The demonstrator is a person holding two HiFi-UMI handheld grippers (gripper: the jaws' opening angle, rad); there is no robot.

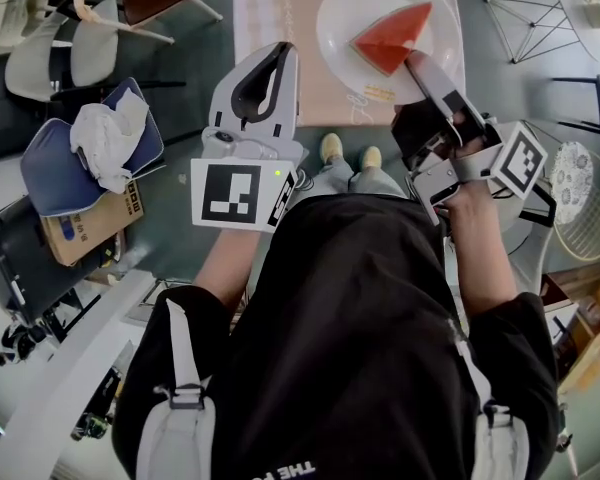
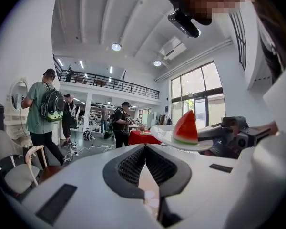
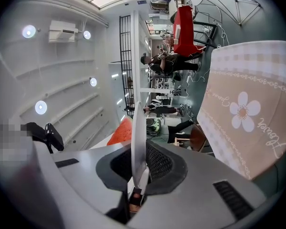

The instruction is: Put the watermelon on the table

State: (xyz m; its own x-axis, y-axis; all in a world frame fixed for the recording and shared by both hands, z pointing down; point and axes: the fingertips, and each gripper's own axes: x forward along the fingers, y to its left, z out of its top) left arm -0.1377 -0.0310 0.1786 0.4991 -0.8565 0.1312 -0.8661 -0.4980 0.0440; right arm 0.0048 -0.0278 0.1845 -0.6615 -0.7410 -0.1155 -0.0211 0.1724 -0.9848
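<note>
Idling at left: left tongs (image 1: pixel 276 60) pressed together with nothing between them, held level and apart from everything else.
Bench: the cloth-covered bench (image 1: pixel 275 28) lies ahead and below, with its near edge just beyond the person's shoes.
Plate: a white plate (image 1: pixel 350 8) hangs over the bench's near end, held by its rim; I cannot tell if it touches the bench.
Watermelon: the red wedge (image 1: pixel 392 36) sits on the plate.
Right tongs: right tongs (image 1: pixel 420 68) narrowed tight onto the plate's rim.
Progress: the carry looks nearly done; setting the plate down and letting go remain.
</note>
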